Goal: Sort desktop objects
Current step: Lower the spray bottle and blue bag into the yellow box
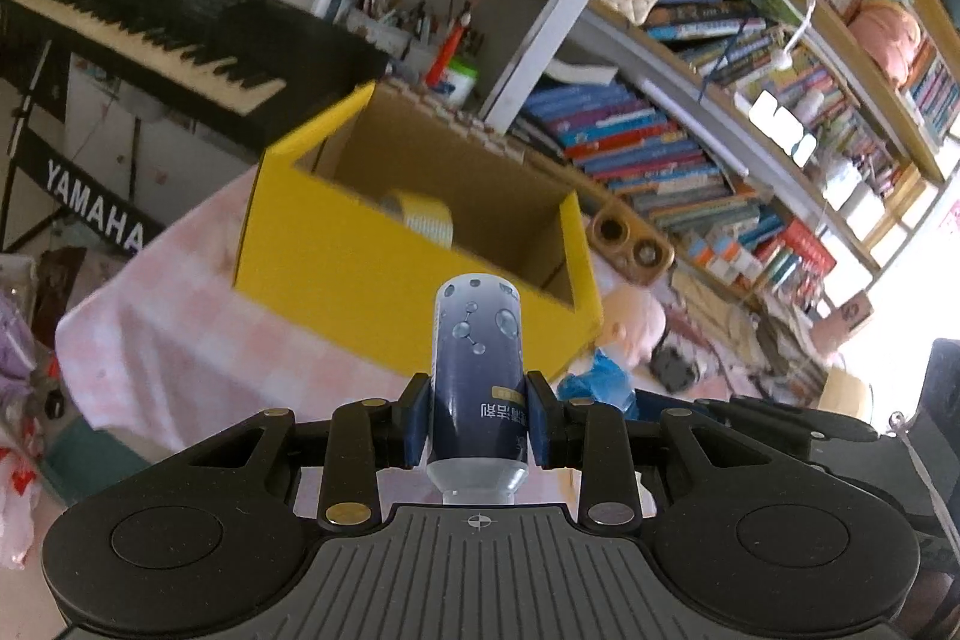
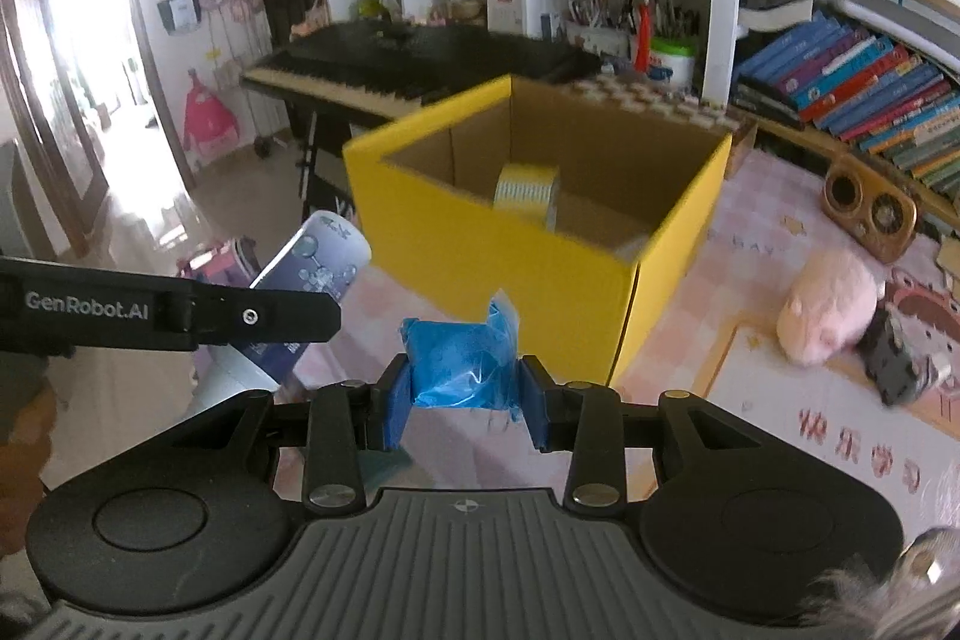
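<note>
**Both grippers loaded, heading for the yellow box**

Left wrist view: our left gripper (image 1: 478, 427) is clamped on a dark blue bottle (image 1: 477, 370), pads on both sides of its body, cap end toward the camera, base pointing forward. The yellow box (image 1: 414, 244) sits ahead on the pink checked tablecloth (image 1: 180, 340), open top facing us, with a roll of tape (image 1: 423, 217) already inside. The bottle is short of the box's near wall, not over the opening. Frame is tilted and a bit blurred.

Right wrist view: our right gripper (image 2: 467, 394) is closed on a crumpled blue plastic bag (image 2: 459, 364), pinched between the pads. The box is ahead, the tape visible on its floor. The left gripper and bottle show at left, held in the air beside the box's left corner.

Step, as we read it: carry phase, two items in transit. Next: lift each load over the near wall, centre above the opening, then release. Bottle first looks easier; watch the two grippers don't clash at the rim.
</note>
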`<state>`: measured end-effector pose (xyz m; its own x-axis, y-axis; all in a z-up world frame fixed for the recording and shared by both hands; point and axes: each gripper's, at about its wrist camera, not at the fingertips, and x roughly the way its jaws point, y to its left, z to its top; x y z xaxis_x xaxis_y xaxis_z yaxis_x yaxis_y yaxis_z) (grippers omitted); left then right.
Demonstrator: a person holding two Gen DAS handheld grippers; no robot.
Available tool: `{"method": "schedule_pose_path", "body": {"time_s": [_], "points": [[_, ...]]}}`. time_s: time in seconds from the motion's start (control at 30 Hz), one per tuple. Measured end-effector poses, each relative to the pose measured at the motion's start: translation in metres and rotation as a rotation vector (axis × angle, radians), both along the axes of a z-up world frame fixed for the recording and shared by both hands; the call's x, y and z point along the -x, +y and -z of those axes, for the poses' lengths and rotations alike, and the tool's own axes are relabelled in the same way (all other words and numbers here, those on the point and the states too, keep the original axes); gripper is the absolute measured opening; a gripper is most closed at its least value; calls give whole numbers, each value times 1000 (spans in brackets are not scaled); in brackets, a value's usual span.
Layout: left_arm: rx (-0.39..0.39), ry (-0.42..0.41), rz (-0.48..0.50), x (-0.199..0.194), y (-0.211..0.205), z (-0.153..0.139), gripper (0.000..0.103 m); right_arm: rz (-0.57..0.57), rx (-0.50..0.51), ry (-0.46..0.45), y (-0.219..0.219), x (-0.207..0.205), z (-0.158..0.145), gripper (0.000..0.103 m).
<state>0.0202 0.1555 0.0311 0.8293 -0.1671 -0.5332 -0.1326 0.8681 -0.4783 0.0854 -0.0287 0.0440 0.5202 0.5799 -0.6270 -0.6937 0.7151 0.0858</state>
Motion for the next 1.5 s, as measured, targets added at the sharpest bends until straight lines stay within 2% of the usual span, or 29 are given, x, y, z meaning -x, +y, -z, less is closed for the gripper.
{"method": "schedule_pose_path", "body": {"time_s": [0.37,0.63,0.87,1.03,1.33,1.5], "points": [[-58,-89,-35,-65,11,-32,31,-45,-88,-81,6,-57,-40,35],[-111,-89,-43,-120,12,-37,31,-39,-85,-103,10,-110,-39,35],[-151,-26,9,-163,4,-21,31,-88,22,-80,21,-149,-16,35],[-208,38,61,-198,1,-11,31,-142,95,-63,31,-163,0,35],[-294,147,150,-248,-10,-4,31,-338,270,-71,58,-178,22,35],[-373,207,201,-262,-20,7,31,-423,341,-57,69,-184,31,35]]}}
